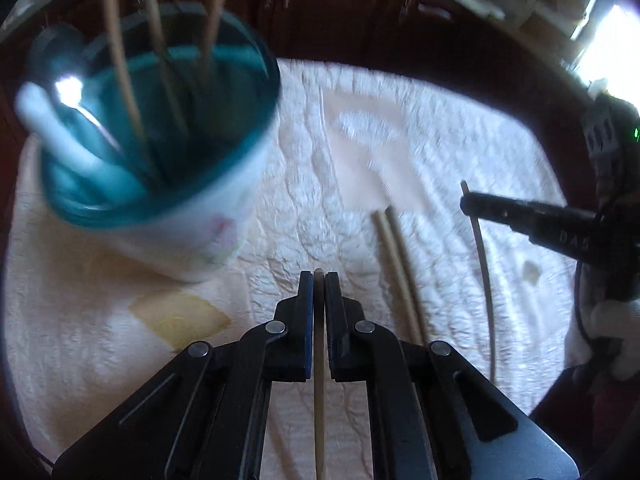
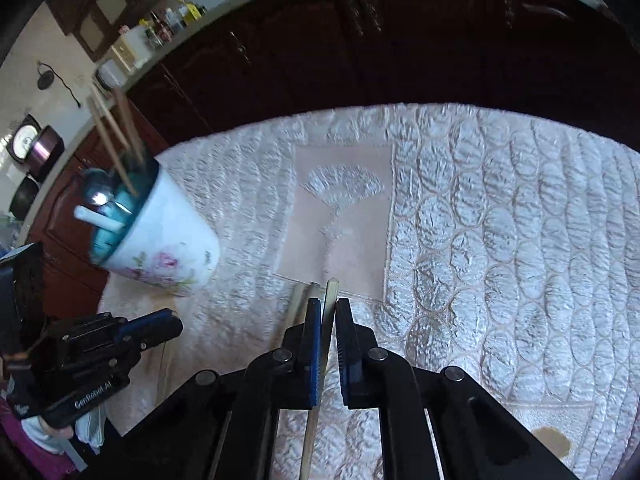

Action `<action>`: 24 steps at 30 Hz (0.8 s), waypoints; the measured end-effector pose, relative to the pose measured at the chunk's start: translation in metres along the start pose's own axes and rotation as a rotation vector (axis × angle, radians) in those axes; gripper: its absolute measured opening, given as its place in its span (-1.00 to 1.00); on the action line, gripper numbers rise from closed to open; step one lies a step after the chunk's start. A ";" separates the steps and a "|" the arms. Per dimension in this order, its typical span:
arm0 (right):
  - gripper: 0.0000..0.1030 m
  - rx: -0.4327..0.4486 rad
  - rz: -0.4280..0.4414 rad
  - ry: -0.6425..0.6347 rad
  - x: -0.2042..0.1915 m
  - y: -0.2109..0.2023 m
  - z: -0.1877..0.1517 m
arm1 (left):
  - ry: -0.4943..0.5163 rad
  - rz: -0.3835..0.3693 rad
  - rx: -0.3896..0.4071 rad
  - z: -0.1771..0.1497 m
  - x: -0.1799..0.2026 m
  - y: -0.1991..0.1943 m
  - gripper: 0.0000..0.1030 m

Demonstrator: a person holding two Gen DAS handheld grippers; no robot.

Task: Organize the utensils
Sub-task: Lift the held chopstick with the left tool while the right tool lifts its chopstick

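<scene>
**Both grippers clamped on chopsticks, cup next**

In the left wrist view, the left gripper (image 1: 319,280) is closed on a wooden chopstick (image 1: 319,400) whose long axis runs straight up the frame between the fingers, tip just past them. In the right wrist view, the right gripper (image 2: 329,306) likewise pinches a pale chopstick (image 2: 320,380), tip toward the upper frame. The step in hand looks like the pick-up. Two more chopsticks (image 1: 400,276) lie beside on the quilted cloth (image 2: 500,220), pointing up-frame. Farther, upper left, stands the floral cup (image 2: 168,256), blurred, apparently holding chopsticks and a spoon. Next: tilt each stick upright and lower it in.
</scene>
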State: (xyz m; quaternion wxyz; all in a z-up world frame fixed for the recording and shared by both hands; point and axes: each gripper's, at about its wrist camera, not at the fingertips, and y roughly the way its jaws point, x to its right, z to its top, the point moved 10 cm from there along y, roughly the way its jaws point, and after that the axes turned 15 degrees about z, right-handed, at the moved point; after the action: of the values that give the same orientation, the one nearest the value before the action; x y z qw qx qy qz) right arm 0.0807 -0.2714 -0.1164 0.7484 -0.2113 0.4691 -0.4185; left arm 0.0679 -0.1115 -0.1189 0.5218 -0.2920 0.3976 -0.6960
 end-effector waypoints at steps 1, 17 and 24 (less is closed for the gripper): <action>-0.88 0.016 0.008 -0.007 -0.005 -0.007 0.002 | -0.006 -0.003 0.021 0.002 -0.004 -0.010 -0.92; -0.89 0.116 0.040 -0.145 -0.077 -0.079 -0.005 | -0.041 -0.038 0.217 0.017 -0.023 -0.112 -0.92; -0.58 -0.038 -0.058 -0.103 -0.040 -0.021 -0.028 | -0.065 -0.037 0.234 0.011 -0.032 -0.124 -0.92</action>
State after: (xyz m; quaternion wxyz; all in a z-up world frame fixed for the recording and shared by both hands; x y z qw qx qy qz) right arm 0.0389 -0.2479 -0.0933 0.7552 -0.2602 0.4313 -0.4195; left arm 0.0251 -0.0659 -0.0064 0.5519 -0.2590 0.2911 -0.7373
